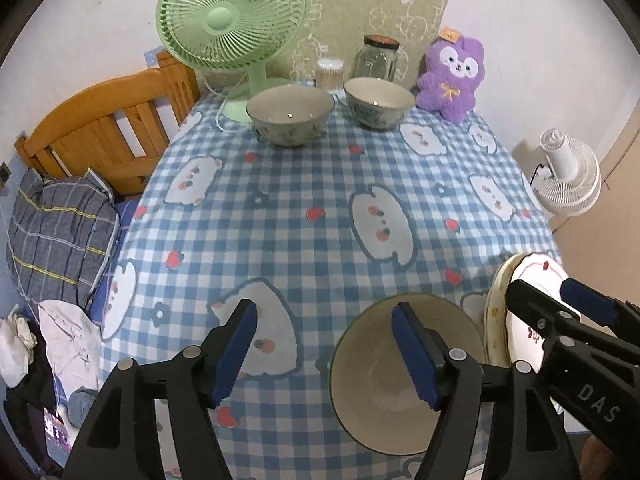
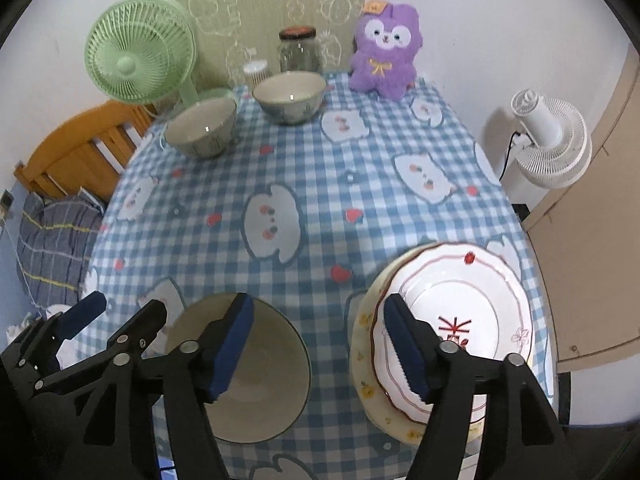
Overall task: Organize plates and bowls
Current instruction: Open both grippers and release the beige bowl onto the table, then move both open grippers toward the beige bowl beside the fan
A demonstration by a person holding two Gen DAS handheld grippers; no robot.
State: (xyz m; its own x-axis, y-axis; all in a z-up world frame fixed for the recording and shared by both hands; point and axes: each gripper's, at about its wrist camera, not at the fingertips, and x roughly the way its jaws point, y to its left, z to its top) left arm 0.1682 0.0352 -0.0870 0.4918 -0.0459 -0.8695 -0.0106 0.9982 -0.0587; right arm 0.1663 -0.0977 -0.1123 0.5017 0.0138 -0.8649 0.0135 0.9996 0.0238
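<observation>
A beige bowl [image 1: 384, 376] [image 2: 256, 384] sits at the table's near edge. To its right a white plate with red trim [image 2: 468, 312] [image 1: 536, 280] lies stacked on a cream plate [image 2: 372, 380]. Two patterned bowls stand at the far side, one on the left [image 1: 290, 114] [image 2: 202, 128] and one on the right [image 1: 378, 102] [image 2: 289, 96]. My left gripper [image 1: 324, 354] is open and empty above the near edge, its right finger over the beige bowl. My right gripper [image 2: 318, 346] is open and empty, hovering between the beige bowl and the plates.
The table has a blue checked cloth [image 1: 320, 200]. At the back stand a green fan [image 1: 232, 20], a glass jar [image 1: 376, 58], a cotton swab box [image 1: 329, 72] and a purple plush toy [image 1: 452, 76]. A wooden bed frame [image 1: 100, 132] is left, a white fan [image 2: 548, 140] right.
</observation>
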